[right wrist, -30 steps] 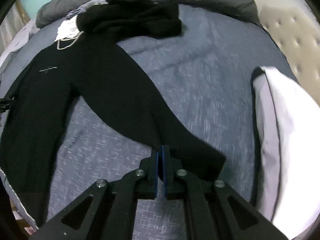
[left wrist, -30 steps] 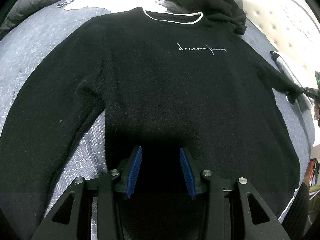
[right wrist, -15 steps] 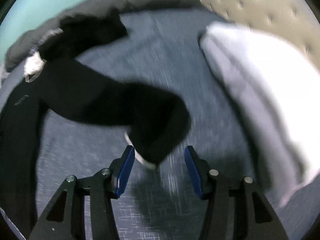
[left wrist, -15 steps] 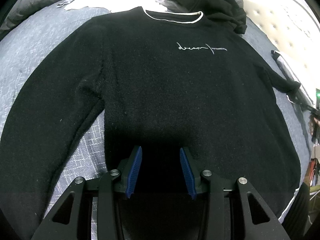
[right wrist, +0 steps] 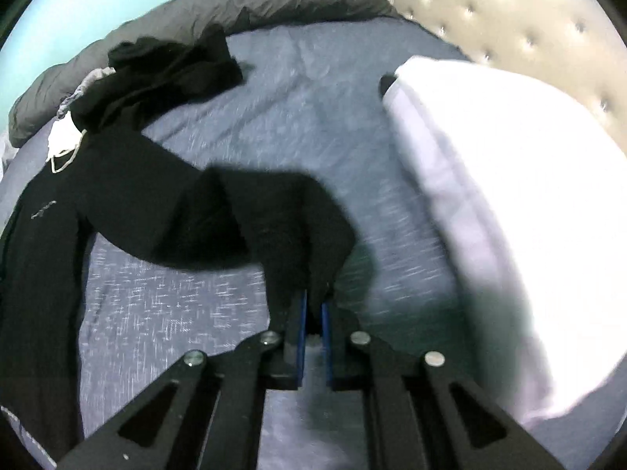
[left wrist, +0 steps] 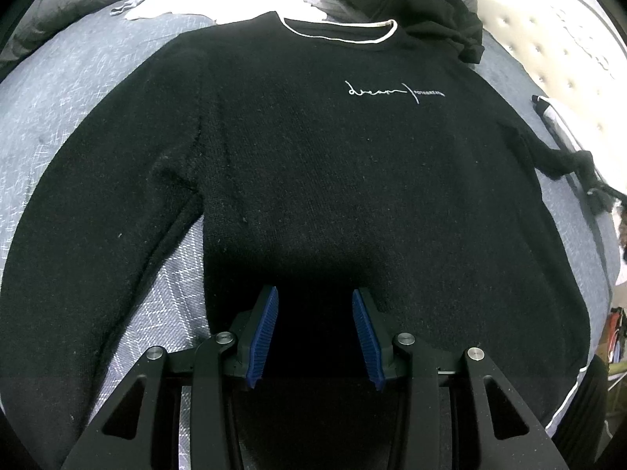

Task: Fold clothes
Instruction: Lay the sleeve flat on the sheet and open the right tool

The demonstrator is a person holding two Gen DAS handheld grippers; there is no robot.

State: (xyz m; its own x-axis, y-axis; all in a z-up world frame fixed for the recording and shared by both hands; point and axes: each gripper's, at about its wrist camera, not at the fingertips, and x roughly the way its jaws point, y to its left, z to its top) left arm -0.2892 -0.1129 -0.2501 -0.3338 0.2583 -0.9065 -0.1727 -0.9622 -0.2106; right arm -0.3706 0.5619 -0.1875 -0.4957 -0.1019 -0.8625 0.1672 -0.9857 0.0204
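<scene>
left gripper [left wrist: 315, 333]: jaws part open, nothing held, over near hem of black knit sweater [left wrist: 333, 156] lying flat, collar far, on grey-blue patterned bedsheet [left wrist: 78, 78] | right gripper [right wrist: 311, 313]: jaws just closing, pinching sweater's right sleeve cuff [right wrist: 298, 227], lifted | white pillow [right wrist: 490, 196] right

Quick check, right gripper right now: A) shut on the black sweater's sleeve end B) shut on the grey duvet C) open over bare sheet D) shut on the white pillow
A: in the right wrist view the right gripper, whose jaws have just been closing, has its blue pads pinched on the sleeve end of the black sweater, lifted off the blue sheet.
</scene>
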